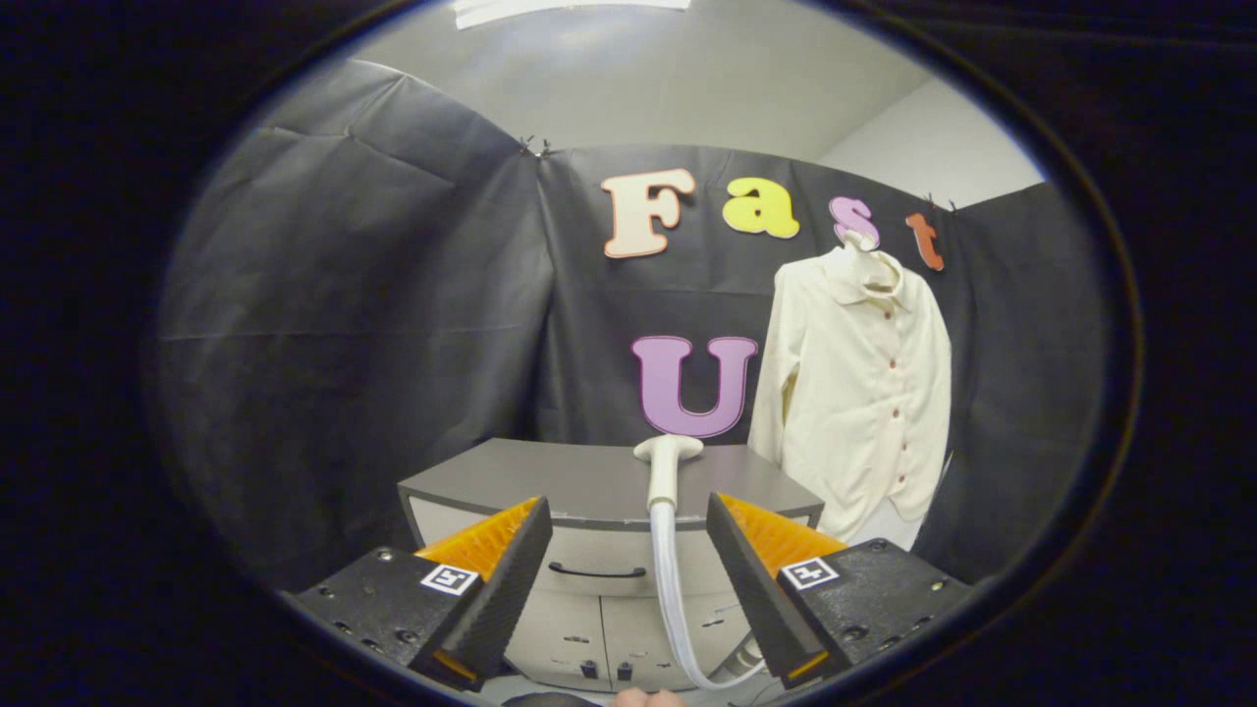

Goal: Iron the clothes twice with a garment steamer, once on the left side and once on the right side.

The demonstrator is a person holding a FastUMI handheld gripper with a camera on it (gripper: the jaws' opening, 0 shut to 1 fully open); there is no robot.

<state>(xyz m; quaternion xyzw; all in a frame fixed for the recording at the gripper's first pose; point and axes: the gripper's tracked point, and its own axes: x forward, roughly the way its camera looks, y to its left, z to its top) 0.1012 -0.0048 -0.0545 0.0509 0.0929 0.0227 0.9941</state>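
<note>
While the gripper (628, 560) is being held with its fingers spread wide and empty, the garment steamer head (666, 462) is being seen upright on the grey cabinet (550, 471), between and just beyond the fingertips, its hose (673, 599) trailing down. The cream shirt (864, 383) is hanging beyond, to the right. Judged light and rigid, the steamer is best being taken by its narrow handle; the flexible hose will likely drag.

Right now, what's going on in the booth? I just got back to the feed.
A person's handheld gripper hangs open, its fingers apart and holding nothing. Beyond them the steamer head rests on the grey cabinet, its hose trailing down the front. The cream shirt hangs on the wall past the cabinet. The steamer is not yet gripped.
</note>
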